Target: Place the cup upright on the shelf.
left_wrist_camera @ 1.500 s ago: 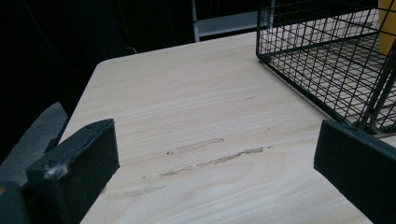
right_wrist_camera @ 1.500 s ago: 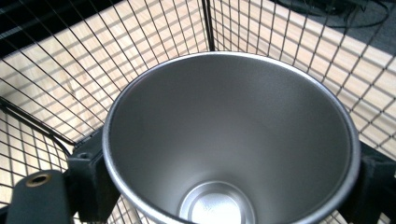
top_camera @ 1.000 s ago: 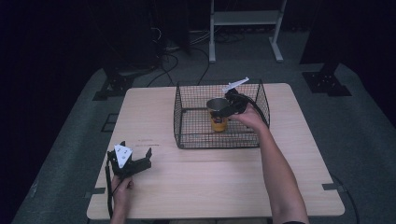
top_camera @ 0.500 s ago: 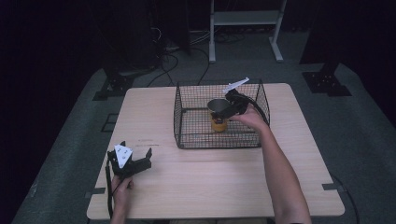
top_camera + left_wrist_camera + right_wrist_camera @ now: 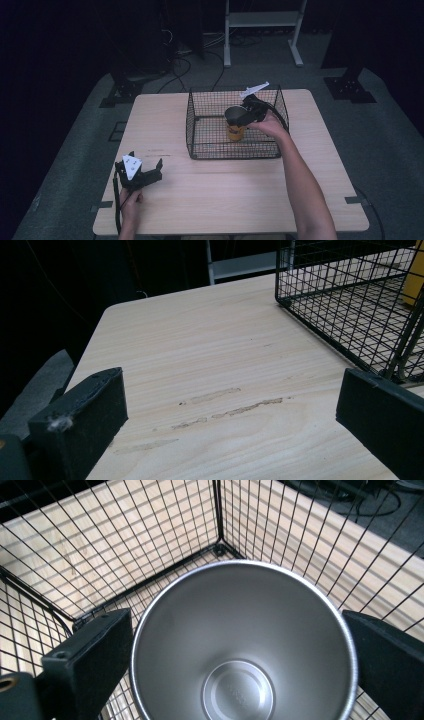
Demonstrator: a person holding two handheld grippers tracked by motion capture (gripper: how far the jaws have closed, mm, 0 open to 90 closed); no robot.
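- Where the person's left hand (image 5: pixel 129 202) enters at the near edge of the table (image 5: pixel 220 200), it holds the left gripper (image 5: pixel 139 174) low over the bare wood, jaws spread wide with nothing between them; the forearm is cut off by the bottom of the high view.
- From the left gripper view, both jaw tips are cropped by the frame edges, and pale scuff marks (image 5: pixel 227 402) lie on the wood between them.
- Farther up, the right forearm (image 5: pixel 305 190) reaches across the table to the wire basket (image 5: pixel 200 132), which stands near the table's far edge.
- Inside the basket, the right gripper (image 5: pixel 246 114) sits at the rim of a steel cup (image 5: pixel 234 115), a jaw on either side of it; the right gripper view shows the jaws flanking the cup (image 5: pixel 245 645), the left jaw against the rim, though actual contact on the right side is hard to confirm.
- Under the cup's rim in the high view is a yellow-orange body (image 5: pixel 235 132); whether it is the cup's own outer wall or a separate thing beneath is unclear, and its dark printing is too small to read.
- Whether the cup rests on the basket floor or is lifted cannot be told.
- Beyond the table, cables (image 5: pixel 185 62) and a white frame (image 5: pixel 262 20) fade into a dark background.
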